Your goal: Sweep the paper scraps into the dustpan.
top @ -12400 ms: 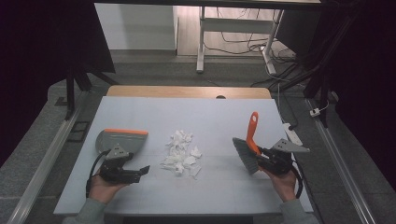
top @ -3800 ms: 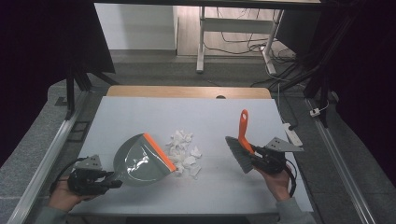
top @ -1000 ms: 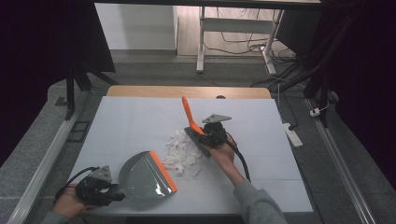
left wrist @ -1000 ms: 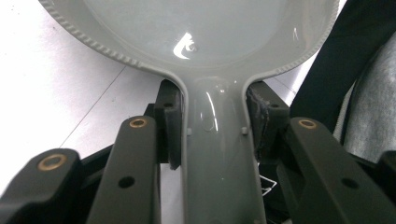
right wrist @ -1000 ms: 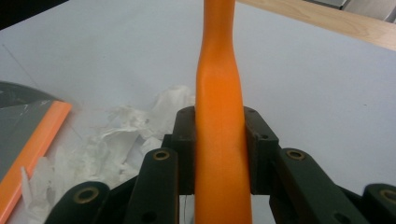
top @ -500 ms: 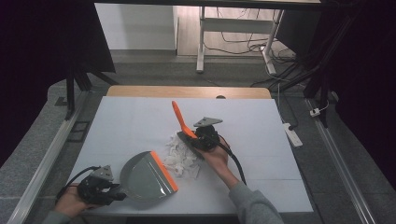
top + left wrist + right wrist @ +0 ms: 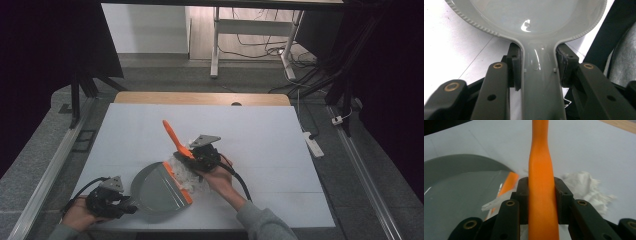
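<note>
Nearest me, my left gripper (image 7: 131, 208) is clamped on the grey dustpan's (image 7: 159, 190) handle at the table's (image 7: 280, 145) seven o'clock corner, and I should press its orange lip (image 7: 177, 181) flat down so nothing slips beneath. Beyond it, toward the centre, my right gripper (image 7: 192, 154) pinches the orange brush (image 7: 175, 138), whose handle leans to eleven o'clock above the white paper scraps (image 7: 187, 175) touching the lip. I judge short, low strokes toward seven o'clock best, bristles skimming the tabletop.
</note>
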`<state>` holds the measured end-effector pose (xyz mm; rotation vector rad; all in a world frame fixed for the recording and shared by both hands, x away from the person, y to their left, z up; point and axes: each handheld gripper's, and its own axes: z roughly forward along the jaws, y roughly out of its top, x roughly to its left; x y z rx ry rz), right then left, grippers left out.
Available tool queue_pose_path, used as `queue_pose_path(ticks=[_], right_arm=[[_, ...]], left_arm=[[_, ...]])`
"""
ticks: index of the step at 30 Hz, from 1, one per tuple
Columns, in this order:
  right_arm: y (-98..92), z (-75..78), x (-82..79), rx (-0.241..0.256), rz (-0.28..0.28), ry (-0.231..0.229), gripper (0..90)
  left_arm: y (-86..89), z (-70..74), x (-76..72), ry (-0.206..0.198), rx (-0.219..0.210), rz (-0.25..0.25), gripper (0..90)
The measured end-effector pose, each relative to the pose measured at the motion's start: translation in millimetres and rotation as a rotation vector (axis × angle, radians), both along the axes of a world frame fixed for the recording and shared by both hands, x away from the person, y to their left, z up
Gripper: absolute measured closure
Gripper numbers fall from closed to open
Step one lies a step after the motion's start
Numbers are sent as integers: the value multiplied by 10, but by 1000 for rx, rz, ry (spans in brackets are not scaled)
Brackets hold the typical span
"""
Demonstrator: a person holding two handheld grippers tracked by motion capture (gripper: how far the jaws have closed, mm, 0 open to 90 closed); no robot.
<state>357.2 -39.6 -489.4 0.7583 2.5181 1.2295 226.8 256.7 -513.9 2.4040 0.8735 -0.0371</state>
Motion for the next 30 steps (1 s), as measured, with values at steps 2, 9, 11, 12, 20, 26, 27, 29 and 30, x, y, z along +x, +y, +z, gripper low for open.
queue_pose_path(ticks=[2,9,11,12,20,26,27,29,30], right_arm=[[51,-5,-36,1,12,1,697],[201,28,-159,66,84,48,697],[219,68,-191,92,106,47,697],[211,102,-202,105,111,47,697],[-133,348,-86,178,17,-13,697],[-439,372,-18,158,-79,-31,697],[-493,365,-14,153,-94,-25,697],[-542,354,-17,153,-105,-15,697],[-628,328,-43,132,-119,-6,697]], left_arm=[[0,-1,0,0,0,0,613],[-7,-7,3,0,-1,-1,613],[-6,-8,1,0,-3,1,613],[-5,-10,0,0,-4,1,613],[-2,-14,0,-1,-7,-1,613],[-5,-13,-6,0,-7,2,613],[-4,-13,-6,1,-7,2,613],[-5,-13,-8,1,-8,4,613],[-5,-11,-12,3,-7,5,613]])
